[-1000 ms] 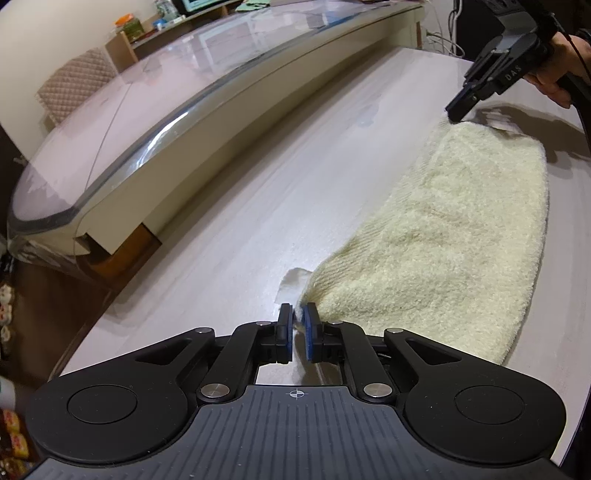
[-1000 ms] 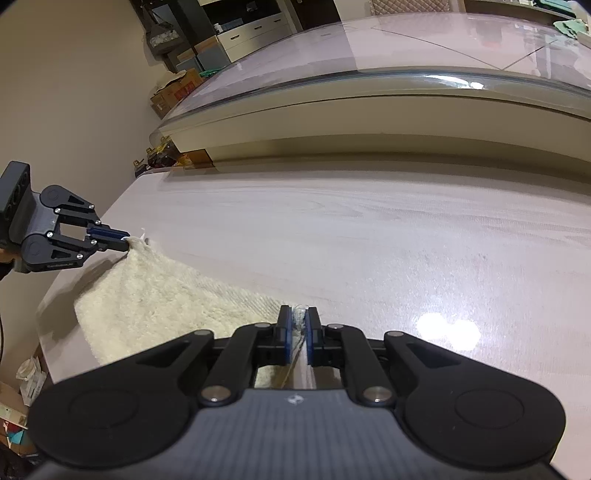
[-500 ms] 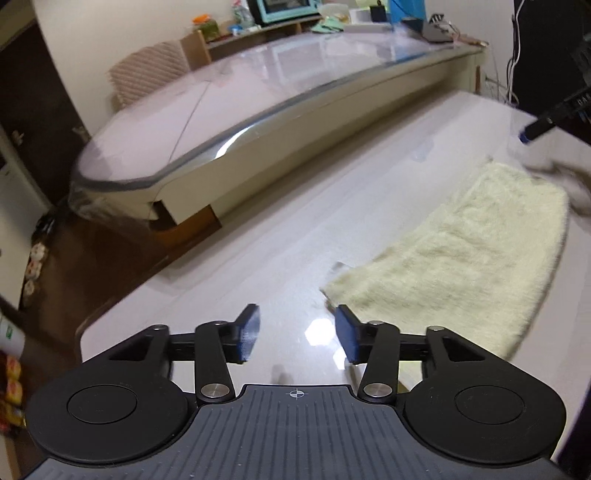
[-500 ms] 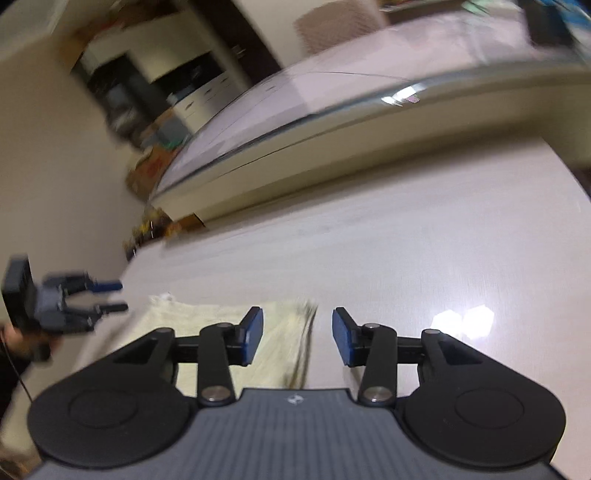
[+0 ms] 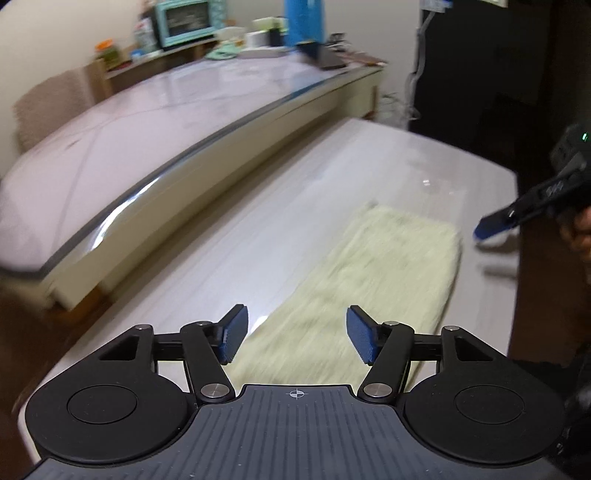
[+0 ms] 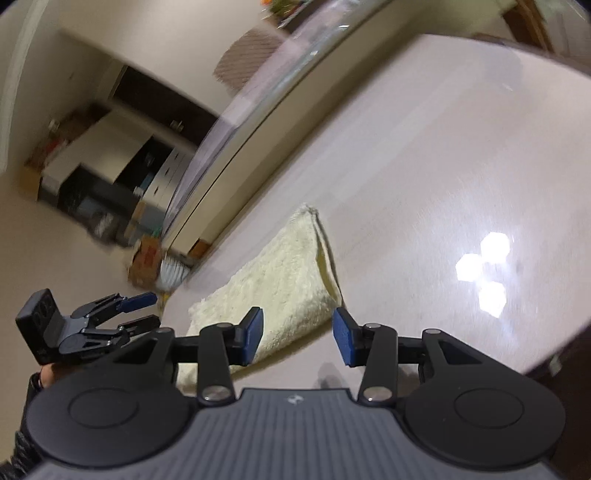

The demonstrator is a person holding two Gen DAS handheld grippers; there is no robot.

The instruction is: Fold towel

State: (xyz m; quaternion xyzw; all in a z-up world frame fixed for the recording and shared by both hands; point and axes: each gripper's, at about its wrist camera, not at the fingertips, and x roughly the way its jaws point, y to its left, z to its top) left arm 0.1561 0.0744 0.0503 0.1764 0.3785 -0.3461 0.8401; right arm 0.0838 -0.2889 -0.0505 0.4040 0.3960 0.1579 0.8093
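pale, glossy wood-grain counter (image 5: 280, 236) filled both views, catching bright ceiling-light glare in the right wrist view. on it lay the cream towel (image 5: 369, 280), folded into a long narrow strip, flat on the counter with its doubled edge showing at the near end in the right wrist view (image 6: 284, 280). nothing pressed on it.

left gripper (image 5: 295, 334) hung above the near end of the towel, its blue pads spread wide apart with only air between them; its jaws had just been opening further, and no cloth was caught in them. from the right wrist view the same gripper (image 6: 142, 310) showed at the left edge, off the towel's far end, with a bit of the person's hand behind it.

right gripper (image 6: 298, 338) sat tilted over the towel's other end, pads parted to a middling gap, jaws having just opened, empty; the towel corner lay beyond and between them without touching. in the left wrist view it (image 5: 495, 225) appeared blurred at the right edge, just beside the counter's edge and clear of the towel.

beyond the counter stood a longer table (image 5: 155, 122) under a clear cover, a padded chair (image 5: 48, 107) behind it, and a mint toaster oven (image 5: 183, 20) on a far shelf.
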